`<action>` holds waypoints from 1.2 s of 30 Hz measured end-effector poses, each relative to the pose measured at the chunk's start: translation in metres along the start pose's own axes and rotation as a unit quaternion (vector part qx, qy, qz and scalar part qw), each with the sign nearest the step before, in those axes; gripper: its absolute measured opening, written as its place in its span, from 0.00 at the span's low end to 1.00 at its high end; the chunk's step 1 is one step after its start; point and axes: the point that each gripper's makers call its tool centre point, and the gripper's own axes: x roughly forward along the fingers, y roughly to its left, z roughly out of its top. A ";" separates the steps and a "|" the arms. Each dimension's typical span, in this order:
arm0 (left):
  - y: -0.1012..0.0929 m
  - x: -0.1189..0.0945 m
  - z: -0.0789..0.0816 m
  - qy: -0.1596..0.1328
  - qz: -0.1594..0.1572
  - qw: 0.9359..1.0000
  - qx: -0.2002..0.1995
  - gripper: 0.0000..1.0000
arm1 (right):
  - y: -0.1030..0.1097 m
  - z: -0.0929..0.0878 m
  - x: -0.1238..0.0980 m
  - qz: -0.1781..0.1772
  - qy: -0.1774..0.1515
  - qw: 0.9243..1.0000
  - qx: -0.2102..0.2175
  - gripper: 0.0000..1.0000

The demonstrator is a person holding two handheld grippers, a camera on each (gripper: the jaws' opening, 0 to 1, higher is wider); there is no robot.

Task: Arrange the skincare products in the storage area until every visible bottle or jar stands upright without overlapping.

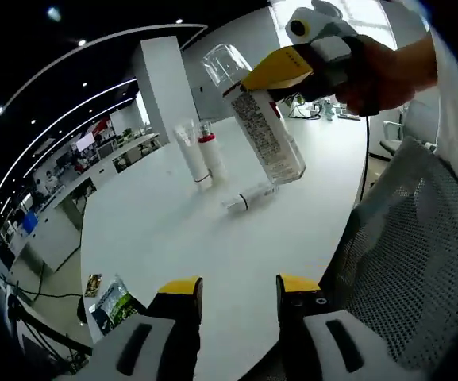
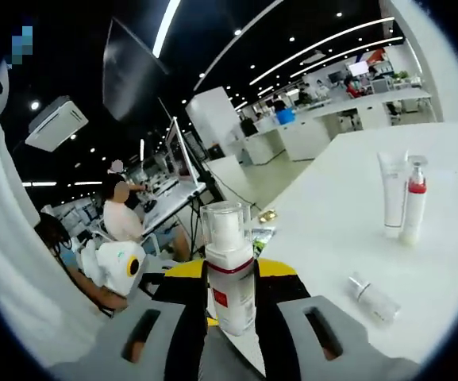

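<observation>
Right gripper (image 2: 230, 305) is clamped on the pump bottle (image 2: 230, 278), jaws tight on both sides of its white body with the red band, clear cap on top. In the left gripper view I see that same pump bottle (image 1: 259, 119) held in the air above the white table (image 1: 165, 230), tilted, printed label facing me, the right gripper (image 1: 292, 67) pinching it near the neck with a hand (image 1: 383, 71) behind it.

Left gripper (image 1: 239, 290) is spread wide with nothing between its yellow-tipped jaws, low over the near table edge.

On the table I count 3 other products. A white tube (image 1: 190, 151) and a slim bottle with a red collar (image 1: 213, 155) stand upright just beside each other; I can't tell if they touch. In the right gripper view they're the white tube (image 2: 391, 194) and slim bottle (image 2: 411, 202). A small clear bottle (image 1: 248, 197) lies on its side near them, also seen at (image 2: 374, 298).

Mesh chair back (image 1: 403, 254) sits at the table's edge. A printed packet (image 1: 113, 305) lies near the left jaw.
</observation>
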 end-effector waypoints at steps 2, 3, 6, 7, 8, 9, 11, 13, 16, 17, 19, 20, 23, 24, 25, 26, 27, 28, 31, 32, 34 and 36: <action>0.002 -0.002 -0.005 0.005 0.002 1.000 -0.007 0.37 | -0.004 0.002 0.000 -0.003 -0.002 1.000 -0.001 0.20; 0.003 0.000 -0.006 0.010 0.003 1.000 -0.008 0.36 | -0.006 0.003 0.000 -0.004 -0.003 1.000 -0.002 0.20; 0.005 0.001 -0.007 0.012 0.008 1.000 -0.010 0.35 | -0.011 0.004 0.000 -0.008 -0.010 1.000 -0.003 0.20; 0.005 0.002 -0.009 0.016 0.008 1.000 -0.010 0.35 | -0.012 0.004 0.000 -0.009 -0.010 1.000 -0.003 0.20; 0.005 0.003 -0.011 0.021 0.010 1.000 -0.006 0.35 | -0.014 0.002 0.000 -0.011 -0.011 1.000 -0.001 0.20; 0.005 0.003 -0.013 0.026 0.011 1.000 -0.004 0.35 | -0.015 0.001 0.001 -0.012 -0.011 1.000 0.001 0.20; 0.006 0.004 -0.017 0.034 0.010 0.999 -0.007 0.35 | -0.016 -0.002 0.002 -0.012 -0.009 1.000 0.007 0.20; 0.008 0.005 -0.021 0.043 0.014 0.999 -0.009 0.35 | -0.015 -0.004 0.003 -0.010 -0.006 1.000 0.005 0.20; 0.009 0.004 -0.022 0.046 0.018 0.999 -0.011 0.35 | -0.016 -0.008 0.006 -0.010 -0.003 1.000 0.006 0.20; 0.009 0.005 -0.022 0.046 0.018 0.999 -0.010 0.35 | -0.016 -0.011 0.008 -0.008 0.000 1.000 0.009 0.20; 0.009 0.006 -0.025 0.052 0.017 0.998 -0.009 0.35 | -0.018 -0.014 0.011 -0.008 0.005 1.000 0.008 0.20; 0.009 0.006 -0.025 0.055 0.018 0.998 -0.008 0.35 | -0.019 -0.015 0.013 -0.008 0.007 1.000 0.007 0.20; 0.010 0.006 -0.027 0.059 0.019 0.998 -0.009 0.35 | -0.028 -0.014 0.016 -0.018 0.006 1.000 0.004 0.20; 0.010 0.005 -0.027 0.059 0.020 0.998 -0.009 0.35 | -0.032 -0.012 0.018 -0.020 0.003 1.000 0.007 0.20; 0.010 0.005 -0.027 0.057 0.021 0.998 -0.009 0.35 | -0.036 -0.009 0.019 -0.023 -0.002 1.000 0.006 0.20; 0.010 0.005 -0.027 0.057 0.021 0.998 -0.009 0.35 | -0.043 -0.007 0.021 -0.033 -0.007 0.999 0.003 0.20; 0.010 0.005 -0.027 0.058 0.021 0.998 -0.009 0.35 | -0.047 -0.006 0.022 -0.035 -0.007 0.999 0.005 0.20; 0.010 0.005 -0.027 0.060 0.021 0.998 -0.007 0.35 | -0.050 -0.005 0.023 -0.037 -0.007 0.999 0.003 0.20; 0.012 0.004 -0.027 0.058 0.025 0.998 -0.006 0.34 | -0.064 -0.001 0.026 -0.055 -0.011 0.998 -0.011 0.21; 0.012 0.004 -0.027 0.061 0.025 0.998 -0.007 0.34 | -0.071 -0.001 0.027 -0.058 -0.014 0.998 -0.010 0.21; 0.012 0.003 -0.027 0.061 0.027 0.998 -0.005 0.34 | -0.079 0.000 0.028 -0.065 -0.017 0.998 -0.008 0.21; 0.013 0.003 -0.027 0.059 0.028 0.998 -0.006 0.34 | -0.088 0.000 0.029 -0.071 -0.017 0.997 -0.012 0.21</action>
